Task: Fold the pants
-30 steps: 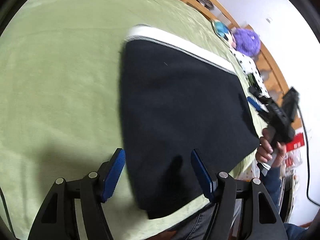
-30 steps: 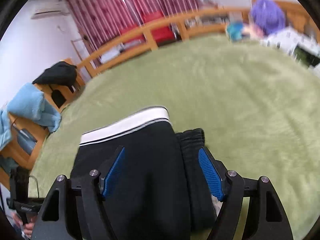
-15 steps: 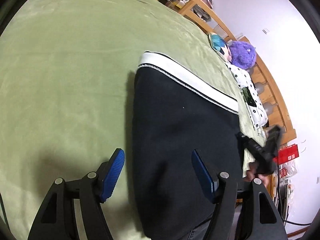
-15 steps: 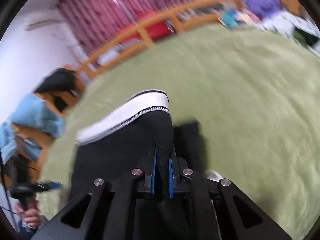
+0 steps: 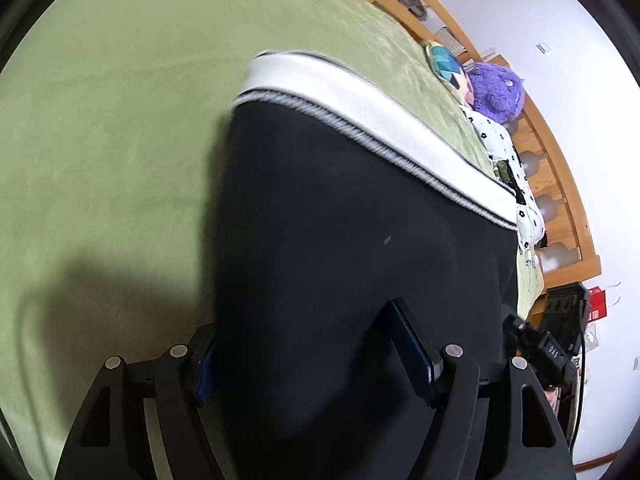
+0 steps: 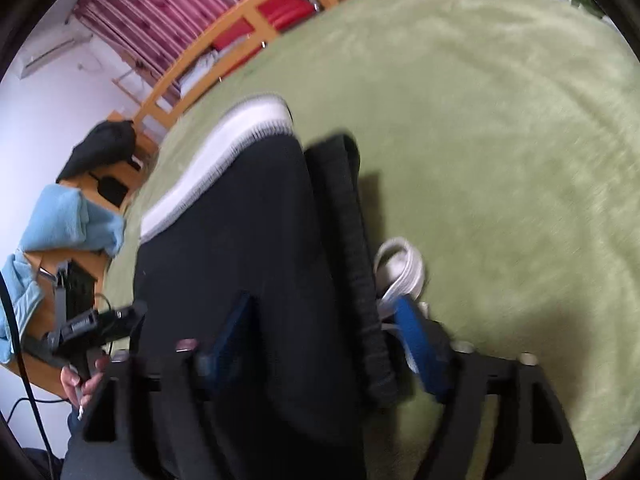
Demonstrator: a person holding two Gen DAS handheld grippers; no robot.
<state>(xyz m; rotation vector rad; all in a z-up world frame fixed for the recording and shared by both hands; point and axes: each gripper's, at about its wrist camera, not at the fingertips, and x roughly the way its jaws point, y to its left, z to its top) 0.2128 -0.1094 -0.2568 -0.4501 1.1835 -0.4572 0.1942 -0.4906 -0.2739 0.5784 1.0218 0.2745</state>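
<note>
Black knit fabric with a white elastic waistband (image 5: 360,108) makes up the pants (image 5: 340,240), which lie partly folded on the green blanket (image 5: 112,120) of a bed, waistband at the far end. In the right wrist view a dark ribbed edge (image 6: 352,248) and a loop of white drawcord (image 6: 400,264) poke out along the right side of the stack.

The left gripper (image 5: 316,352) straddles the near part of the cloth, its jaws spread wide with one blue pad (image 5: 412,348) lying over the fabric and the other at the left edge. The right gripper (image 6: 324,332) is also over the near end, its jaws spread with fabric and the ribbed edge between them, pinching nothing.

This cloth looks soft, limp and fairly light: it will drape and sag from any pinch point, and layers may slide over one another. The waistband is probably the firmest part, so it and the stacked edges seem the safest places to take hold, catching every layer at once. A grip on a single top layer would likely peel the fold open, and the loose drawcord could snag a pad.
</note>
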